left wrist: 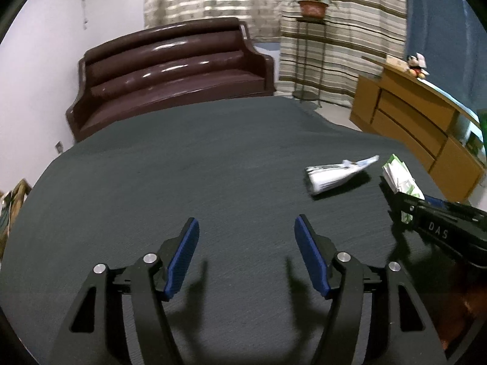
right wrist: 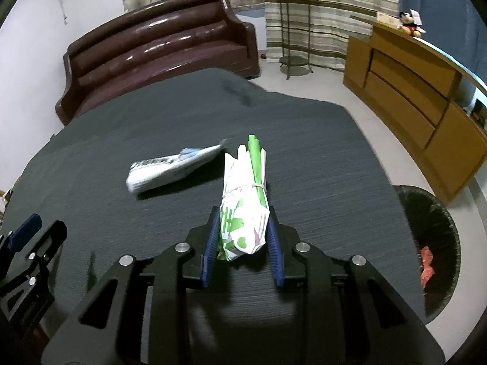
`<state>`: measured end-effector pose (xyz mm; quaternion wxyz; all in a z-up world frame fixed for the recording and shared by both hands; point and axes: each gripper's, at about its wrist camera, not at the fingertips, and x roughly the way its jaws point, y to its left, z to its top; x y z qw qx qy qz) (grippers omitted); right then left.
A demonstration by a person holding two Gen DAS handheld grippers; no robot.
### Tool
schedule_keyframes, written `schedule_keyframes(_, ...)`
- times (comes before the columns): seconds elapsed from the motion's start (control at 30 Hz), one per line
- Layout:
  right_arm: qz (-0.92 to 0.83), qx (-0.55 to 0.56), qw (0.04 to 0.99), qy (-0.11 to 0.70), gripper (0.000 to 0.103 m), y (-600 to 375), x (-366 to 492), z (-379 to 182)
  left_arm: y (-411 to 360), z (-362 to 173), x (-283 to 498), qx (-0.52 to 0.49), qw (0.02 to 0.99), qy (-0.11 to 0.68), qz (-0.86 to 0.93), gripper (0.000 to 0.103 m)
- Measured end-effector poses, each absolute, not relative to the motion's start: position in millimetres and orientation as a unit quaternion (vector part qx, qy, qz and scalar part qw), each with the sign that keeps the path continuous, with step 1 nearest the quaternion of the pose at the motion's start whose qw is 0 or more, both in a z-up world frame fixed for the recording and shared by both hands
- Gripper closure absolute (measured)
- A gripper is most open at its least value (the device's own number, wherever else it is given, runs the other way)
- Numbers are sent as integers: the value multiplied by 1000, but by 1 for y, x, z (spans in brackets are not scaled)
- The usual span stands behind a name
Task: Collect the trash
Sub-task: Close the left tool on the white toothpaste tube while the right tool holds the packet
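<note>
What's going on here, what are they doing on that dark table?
A person is clearing trash off a dark cloth-covered table with a hand-held tool in each hand. The right tool is shut on a green-and-white paper packet tied with a rubber band. The left tool is open over the cloth with nothing in it. A second white crumpled wrapper lies on the table. A dark bin sits on the floor to the right, with something red inside.
</note>
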<state>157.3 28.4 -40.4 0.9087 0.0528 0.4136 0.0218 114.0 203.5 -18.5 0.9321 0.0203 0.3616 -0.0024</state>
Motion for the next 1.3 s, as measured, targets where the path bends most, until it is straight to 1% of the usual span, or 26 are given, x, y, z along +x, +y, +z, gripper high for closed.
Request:
schedule_keyframes(0.47,11,96,907,409,74,-15,164,-41,146,-28,152,94,926,360,-63,37)
schedule_keyframes(0.87,24,107,905,412,74,-28,184,-43,134,-37,180,126,920,364,-75,37)
schedule_keyframes(1.07,31,114,904,412,74,-32,188,-44,131,-40,191,126,910,382,-99,38)
schedule_keyframes(1.13,33,116,903,412,74,-34,187,-45,131,-41,193,127,906,387,-110,50)
schedule_keyframes(1.17,34,117,903,412,74,-35,188,-46,130,-42,194,130,905,389,-114,52)
schedule_keyframes(1.23,34,118,902,413,74,-35,189,-47,128,-43,193,132,903,390,-124,63)
schedule_keyframes(1.3,34,119,902,413,74,-36,190,-48,124,-42,190,141,902,386,-130,69)
